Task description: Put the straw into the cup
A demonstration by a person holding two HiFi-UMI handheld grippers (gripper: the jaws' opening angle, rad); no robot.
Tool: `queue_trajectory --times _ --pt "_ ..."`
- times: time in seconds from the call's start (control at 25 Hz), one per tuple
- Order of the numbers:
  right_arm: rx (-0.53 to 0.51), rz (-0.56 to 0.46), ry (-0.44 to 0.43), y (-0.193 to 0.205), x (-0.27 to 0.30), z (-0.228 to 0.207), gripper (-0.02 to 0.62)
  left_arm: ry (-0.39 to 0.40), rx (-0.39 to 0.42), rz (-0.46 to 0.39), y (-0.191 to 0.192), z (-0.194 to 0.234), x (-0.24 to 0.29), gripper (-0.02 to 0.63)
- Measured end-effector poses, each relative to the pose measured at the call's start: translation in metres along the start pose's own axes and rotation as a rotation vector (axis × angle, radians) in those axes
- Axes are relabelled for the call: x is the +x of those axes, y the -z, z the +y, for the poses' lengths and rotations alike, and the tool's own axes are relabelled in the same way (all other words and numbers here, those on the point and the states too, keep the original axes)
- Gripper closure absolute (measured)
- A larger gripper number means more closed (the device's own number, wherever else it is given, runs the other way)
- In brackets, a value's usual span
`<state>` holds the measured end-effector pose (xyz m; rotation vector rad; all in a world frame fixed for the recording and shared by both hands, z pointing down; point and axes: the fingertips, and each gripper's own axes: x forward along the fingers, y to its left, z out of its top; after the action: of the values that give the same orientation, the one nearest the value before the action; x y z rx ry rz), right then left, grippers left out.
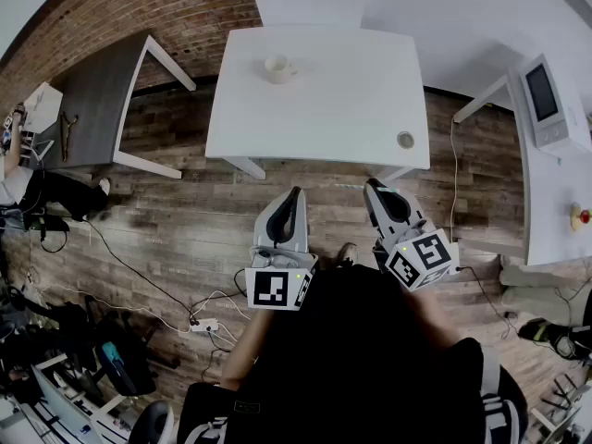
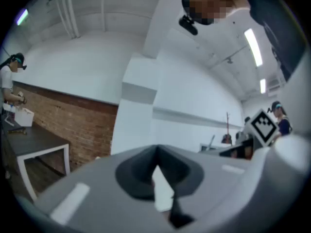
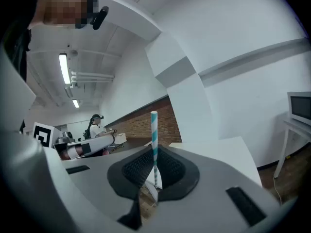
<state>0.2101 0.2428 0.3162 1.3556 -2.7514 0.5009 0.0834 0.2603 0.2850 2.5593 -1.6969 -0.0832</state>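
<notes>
A white cup (image 1: 279,68) stands near the far edge of the white table (image 1: 324,109) ahead of me. Both grippers hang over the wooden floor, short of the table's near edge. My right gripper (image 1: 374,187) is shut on a teal-and-white striped straw (image 3: 154,130). In the right gripper view the straw stands upright between the jaws, its top well above them. The straw does not show in the head view. My left gripper (image 1: 295,193) is beside the right one, its jaws together with nothing between them (image 2: 156,152).
A small round object (image 1: 405,140) lies at the table's near right corner. A grey table (image 1: 92,100) stands at the left, a white desk with a microwave (image 1: 546,100) at the right. Cables (image 1: 199,322) trail on the floor. A person (image 1: 14,174) sits at the far left.
</notes>
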Motion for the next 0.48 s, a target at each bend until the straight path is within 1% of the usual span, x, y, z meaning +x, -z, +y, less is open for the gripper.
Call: queue_trajectory --times 0.48 --pt "0.004 -0.003 -0.018 -0.0005 0.0015 0.0081 0.571 0.004 -0.016 -0.005 0.0006 0.0023 -0.0042 0.601"
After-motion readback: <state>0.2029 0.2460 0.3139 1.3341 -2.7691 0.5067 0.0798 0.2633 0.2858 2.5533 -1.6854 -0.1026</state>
